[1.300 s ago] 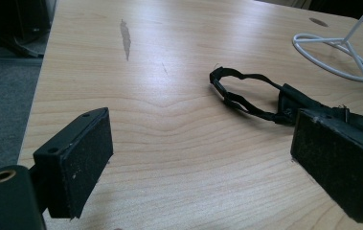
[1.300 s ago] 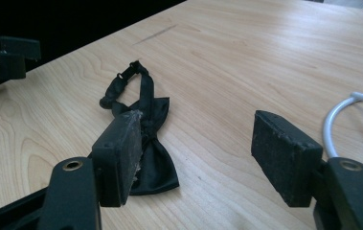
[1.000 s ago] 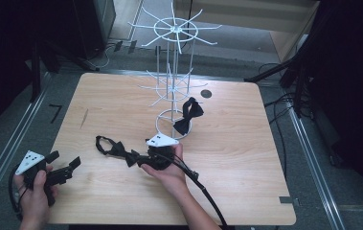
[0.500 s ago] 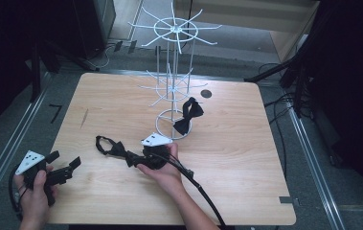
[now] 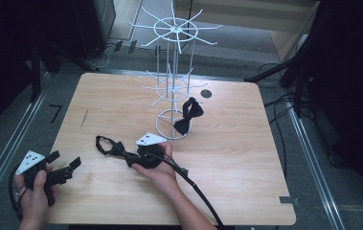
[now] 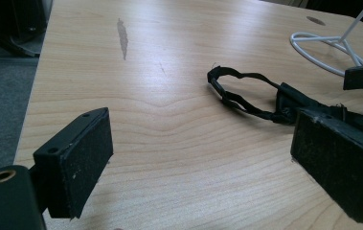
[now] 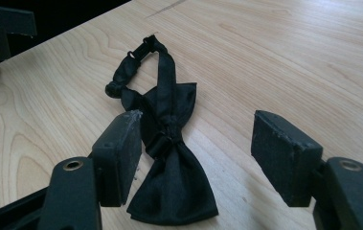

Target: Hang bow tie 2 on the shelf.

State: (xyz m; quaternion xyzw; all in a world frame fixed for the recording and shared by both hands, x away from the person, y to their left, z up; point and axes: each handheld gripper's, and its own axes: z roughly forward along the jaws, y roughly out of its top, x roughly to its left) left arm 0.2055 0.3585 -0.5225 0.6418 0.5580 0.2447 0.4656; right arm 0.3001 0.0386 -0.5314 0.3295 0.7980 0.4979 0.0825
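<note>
A: Where is your right gripper [image 5: 138, 155] now, set against a second ago?

B: It has slid left along the counter [image 5: 246, 158] toward your left side. Earlier it sat nearer the ring foot of the white wire rack [image 5: 172, 125]; now its jaws reach over the bow tie [image 5: 121, 151] lying flat on the wood.

A: Are you holding it?

B: No. In the right gripper view the jaws stand spread, the bow tie [image 7: 169, 158] between them, its knot just beside one pad, the other pad well apart. Its strap loops away past the jaws.

A: And your left gripper [image 5: 66, 171]?

B: It has stayed put at the near left corner of the counter, jaws spread wide on nothing. In the left gripper view the strap [image 6: 239, 91] lies near, ahead of the jaws.

A: Anything else changed?

B: The second bow tie [image 5: 187, 115] hangs against the rack just as before.
</note>
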